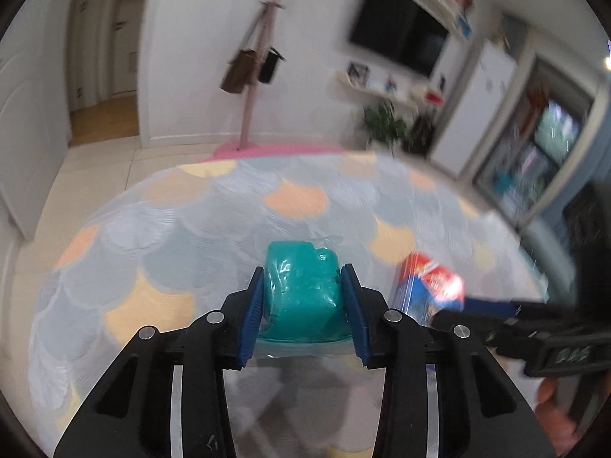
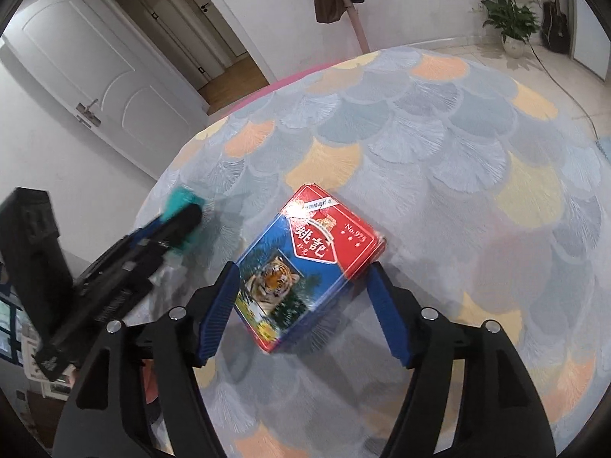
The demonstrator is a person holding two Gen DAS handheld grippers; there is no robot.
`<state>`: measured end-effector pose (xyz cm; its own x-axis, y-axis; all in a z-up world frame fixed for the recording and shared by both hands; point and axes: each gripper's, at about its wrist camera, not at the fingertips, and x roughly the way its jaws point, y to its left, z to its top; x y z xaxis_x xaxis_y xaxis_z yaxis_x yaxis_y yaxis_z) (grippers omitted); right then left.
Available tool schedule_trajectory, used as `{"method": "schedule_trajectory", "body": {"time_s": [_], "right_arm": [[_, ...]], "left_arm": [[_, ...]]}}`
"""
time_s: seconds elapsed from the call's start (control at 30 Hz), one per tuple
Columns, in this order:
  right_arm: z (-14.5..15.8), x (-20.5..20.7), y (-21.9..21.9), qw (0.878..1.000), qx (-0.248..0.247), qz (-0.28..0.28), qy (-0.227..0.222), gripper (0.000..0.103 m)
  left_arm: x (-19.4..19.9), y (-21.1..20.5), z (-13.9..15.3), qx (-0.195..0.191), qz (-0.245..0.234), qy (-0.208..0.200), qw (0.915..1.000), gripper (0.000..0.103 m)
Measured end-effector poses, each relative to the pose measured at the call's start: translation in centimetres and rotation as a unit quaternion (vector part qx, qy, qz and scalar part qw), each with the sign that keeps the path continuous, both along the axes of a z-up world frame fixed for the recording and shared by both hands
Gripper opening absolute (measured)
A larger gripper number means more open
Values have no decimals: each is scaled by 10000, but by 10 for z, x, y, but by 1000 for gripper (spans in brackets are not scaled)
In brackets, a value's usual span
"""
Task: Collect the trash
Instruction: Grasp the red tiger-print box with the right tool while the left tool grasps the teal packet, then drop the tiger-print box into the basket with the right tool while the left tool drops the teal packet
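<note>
A teal lump in clear plastic wrap (image 1: 301,286) lies on the fan-patterned tablecloth (image 1: 214,229). My left gripper (image 1: 303,269) has its blue pads against both sides of the lump. Beside it, to the right, lies a red and blue playing-card box with a tiger picture (image 2: 305,263), also seen in the left wrist view (image 1: 431,286). My right gripper (image 2: 301,265) straddles the box, jaws spread wide, pads beside its edges without squeezing it. The right gripper's black body (image 1: 508,320) reaches in from the right. In the right wrist view the left gripper (image 2: 168,229) covers most of the teal lump (image 2: 179,196).
The round table's cloth (image 2: 458,133) stretches bare beyond the two items. Past its far edge stand a pink coat stand with bags (image 1: 252,68), a potted plant (image 2: 511,19) and a white door (image 2: 95,76). A person's hand (image 1: 553,416) holds the right gripper.
</note>
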<state>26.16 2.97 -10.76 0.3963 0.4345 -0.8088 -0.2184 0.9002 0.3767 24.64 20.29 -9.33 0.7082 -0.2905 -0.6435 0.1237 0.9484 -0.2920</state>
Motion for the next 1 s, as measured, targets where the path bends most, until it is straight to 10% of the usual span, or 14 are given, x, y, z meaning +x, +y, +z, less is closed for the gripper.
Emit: {"method": "schedule_trajectory", "body": {"time_s": [0.37, 0.53, 1.0], "right_arm": [[-8, 2, 71, 9851, -1467, 173, -885, 79], [-6, -9, 69, 9804, -1620, 98, -1118, 63], [86, -61, -118, 9629, -1164, -1119, -2163, 60]], "left_arm": [[-17, 27, 7, -434, 735, -389, 9956, 38], [-18, 20, 13, -282, 609, -483, 9966, 38], [-25, -116, 75, -219, -633, -862, 9940, 38]]}}
